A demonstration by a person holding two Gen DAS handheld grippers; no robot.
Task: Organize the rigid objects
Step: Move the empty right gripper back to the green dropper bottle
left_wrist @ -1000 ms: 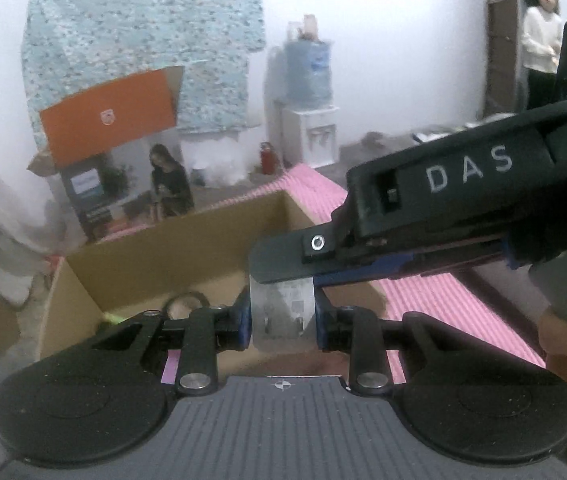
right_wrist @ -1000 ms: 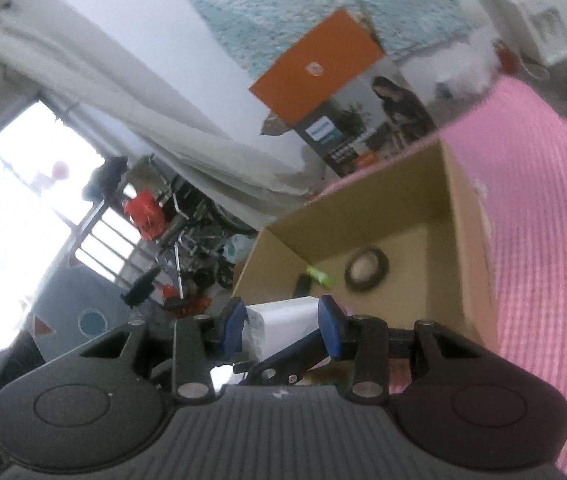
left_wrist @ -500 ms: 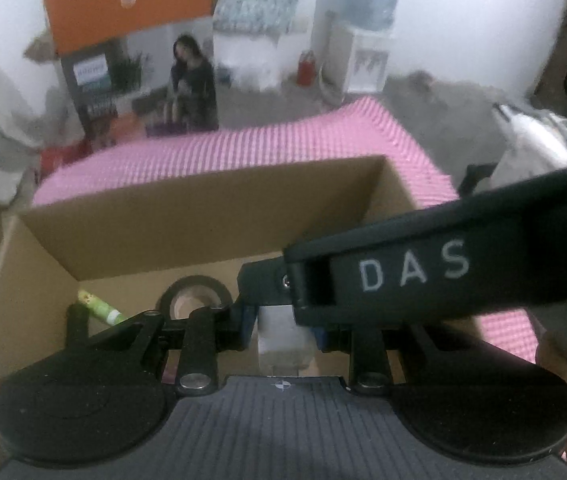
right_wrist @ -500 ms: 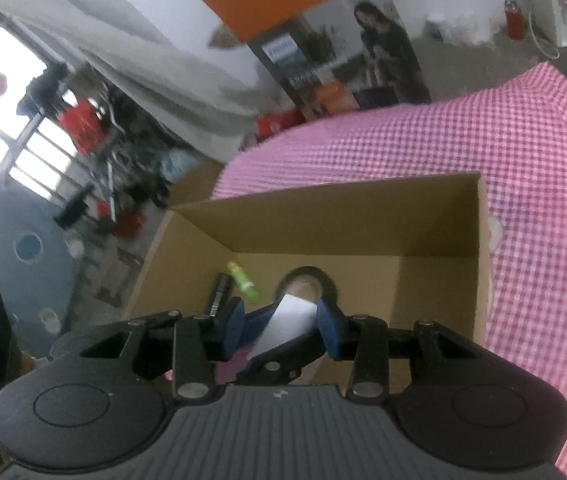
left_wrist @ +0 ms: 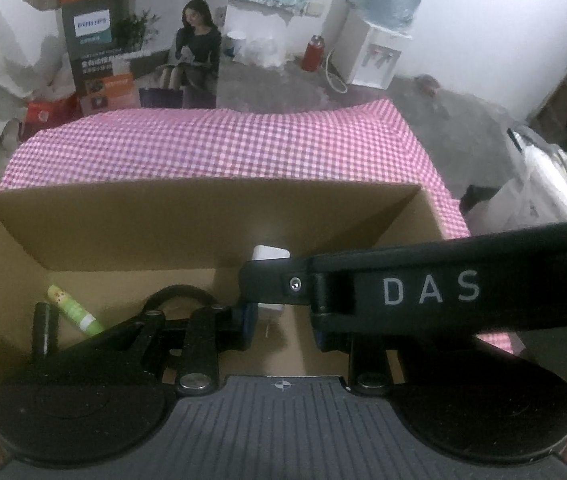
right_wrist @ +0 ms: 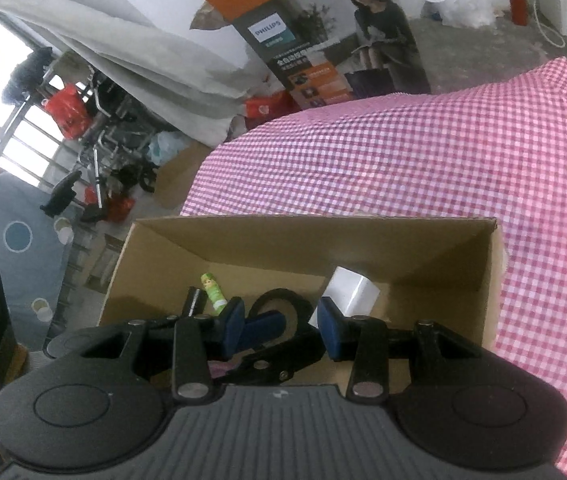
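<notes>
An open cardboard box point(left_wrist: 203, 216) point(right_wrist: 187, 248) stands on the pink checked cloth. Inside lie a white block point(right_wrist: 349, 294) point(left_wrist: 270, 253), a black tape roll point(right_wrist: 279, 300) point(left_wrist: 181, 294), a green tube point(right_wrist: 213, 292) point(left_wrist: 75, 310) and a black cylinder point(left_wrist: 43, 330) point(right_wrist: 195, 300). My left gripper point(left_wrist: 283, 324) is open and empty above the box floor. My right gripper point(right_wrist: 279, 330) is open and empty over the box; the white block lies just past its right finger. The right gripper's black body crosses the left wrist view and hides part of the block.
The pink checked cloth point(right_wrist: 423, 160) covers the table beyond and right of the box. A printed display board point(left_wrist: 139, 40) stands behind the table. A water dispenser point(left_wrist: 375, 60) and a red bottle point(left_wrist: 313, 52) stand on the floor at the back.
Both grippers tilted down over the box and opened. The white block they held between them now lies in the box against its far right side.
</notes>
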